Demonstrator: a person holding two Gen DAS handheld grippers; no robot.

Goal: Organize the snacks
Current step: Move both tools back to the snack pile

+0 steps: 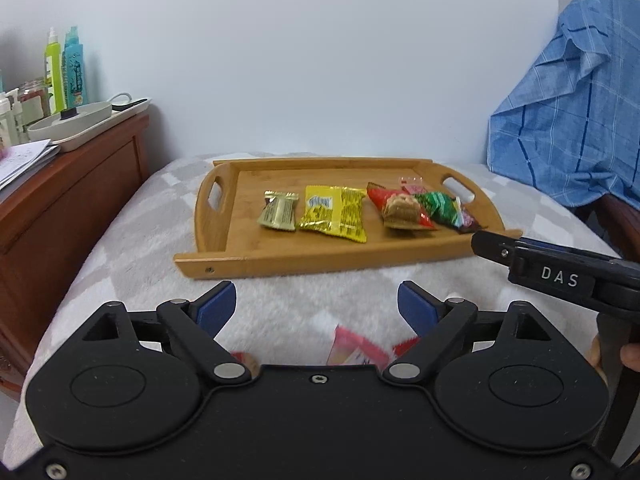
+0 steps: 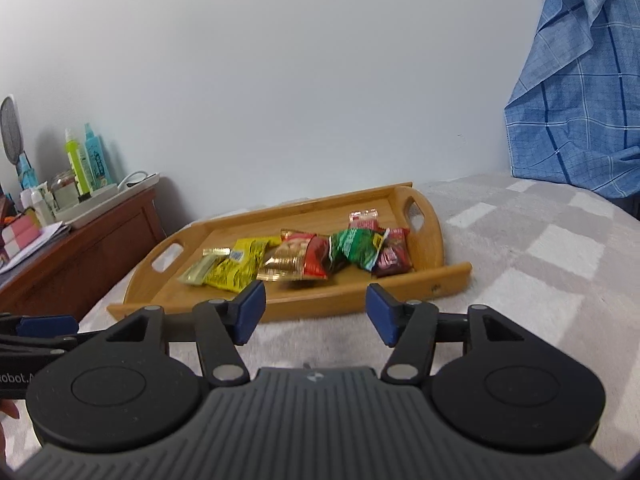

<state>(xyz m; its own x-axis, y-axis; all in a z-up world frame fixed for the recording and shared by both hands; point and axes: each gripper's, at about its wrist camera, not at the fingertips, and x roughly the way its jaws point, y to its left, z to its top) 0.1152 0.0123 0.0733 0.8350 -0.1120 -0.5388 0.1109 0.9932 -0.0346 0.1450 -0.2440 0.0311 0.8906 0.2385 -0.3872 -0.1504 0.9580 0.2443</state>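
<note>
With both sets of jaws standing apart and nothing between them, we judge ourselves between placements: the left gripper (image 1: 316, 304) and the right gripper (image 2: 316, 312) hang over the checked blanket (image 1: 120, 248) just short of the wooden tray's (image 1: 320, 262) near rail. No earlier view is at hand, so we speak only of how things lie now. On the tray we count at least six packets in a rough row: one small gold packet (image 1: 279, 216), one yellow packet (image 1: 335, 217), one red packet with a biscuit picture (image 1: 400, 210), one green packet (image 1: 438, 208), one dark maroon packet (image 2: 394, 256) at the right end, and one pale pink packet (image 2: 363, 220) behind them. Below the left gripper, blurred pink and red wrappers (image 1: 356, 350) lie on the blanket; we cannot count them surely, perhaps two or three. The next move, as we judge it, calls for dropping a gripper onto one of those loose wrappers, closing on it, and carrying it to the tray.
</note>
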